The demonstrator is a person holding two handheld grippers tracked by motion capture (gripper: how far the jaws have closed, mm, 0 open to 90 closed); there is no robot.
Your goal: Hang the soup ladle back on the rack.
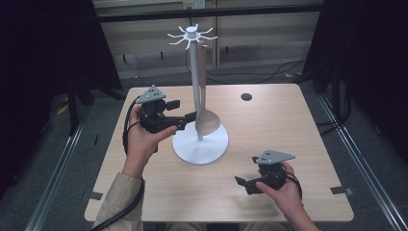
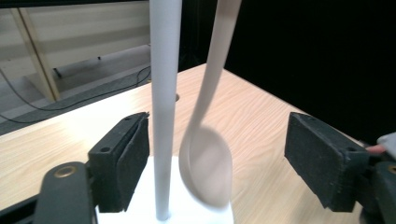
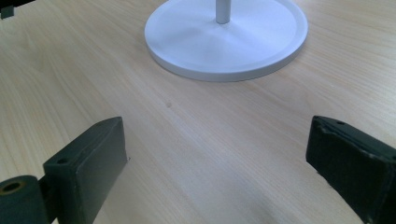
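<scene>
The spoon [image 2: 205, 163] blurs along its bowl's lower edge in the left gripper view, and its handle runs off the top edge. The stand's pole [image 2: 164, 107] leaves by the same edge, so the hooks are out of that picture. In the right gripper view the pole [image 3: 222, 11] is cut to a short stub at the top, and the round base [image 3: 224, 42] loses its far rim there. From the high view, the dark spot [image 1: 246, 96] on the far tabletop is too small to make out.
</scene>
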